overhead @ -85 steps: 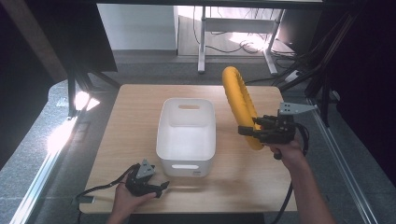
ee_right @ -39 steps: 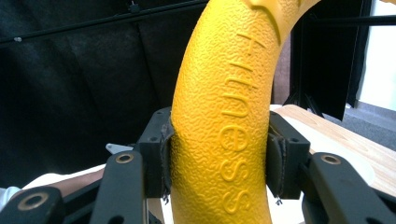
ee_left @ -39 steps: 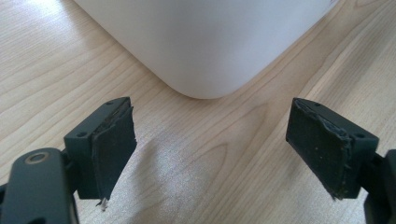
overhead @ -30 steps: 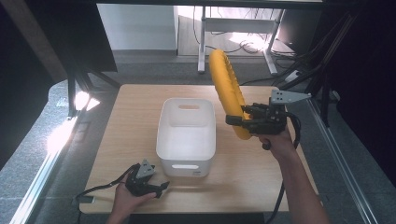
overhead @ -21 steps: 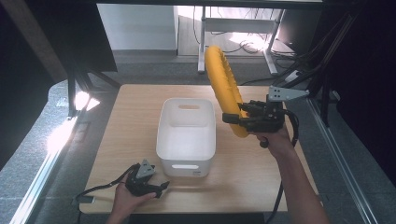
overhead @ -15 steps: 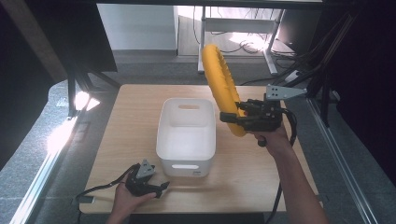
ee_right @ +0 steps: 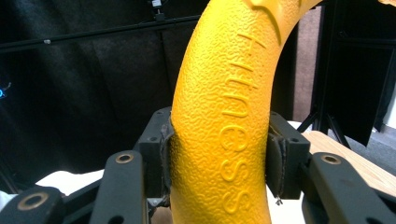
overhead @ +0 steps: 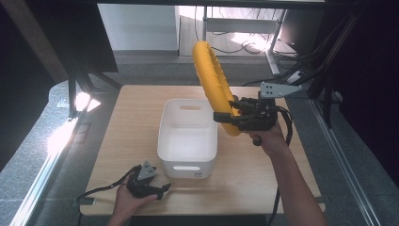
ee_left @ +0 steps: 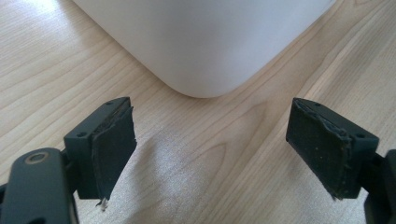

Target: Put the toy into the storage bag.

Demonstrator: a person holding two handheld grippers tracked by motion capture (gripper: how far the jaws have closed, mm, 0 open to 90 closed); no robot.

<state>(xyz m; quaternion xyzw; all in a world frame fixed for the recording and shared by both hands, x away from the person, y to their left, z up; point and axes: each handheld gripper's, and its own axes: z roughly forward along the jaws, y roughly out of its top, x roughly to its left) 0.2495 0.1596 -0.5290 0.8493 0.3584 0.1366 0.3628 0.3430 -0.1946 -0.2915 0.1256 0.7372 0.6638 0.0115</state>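
A big yellow textured ring (overhead: 214,80) stands on edge in the air, held above the right rim of the white bin (overhead: 171,122). My right gripper (overhead: 225,118) is shut on its lower part. In the right gripper view both pads clamp the yellow ring (ee_right: 224,140), which bears raised letters, and my right gripper (ee_right: 219,158) fills the lower frame. My left gripper (overhead: 162,190) rests low on the table near the bin's front left corner. In the left gripper view my left gripper (ee_left: 224,163) stands open with bare wood between the jaws and the bin's corner (ee_left: 201,56) just ahead.
The wooden table (overhead: 127,122) has bare wood left of the bin and along its front edge. A cable (overhead: 101,189) trails left from the left gripper. Dark stands and a desk with cables stand behind the table.
The right hand has carried the ring leftward and a little up, from beside the bin to over its right rim. The left gripper has stayed where it was.
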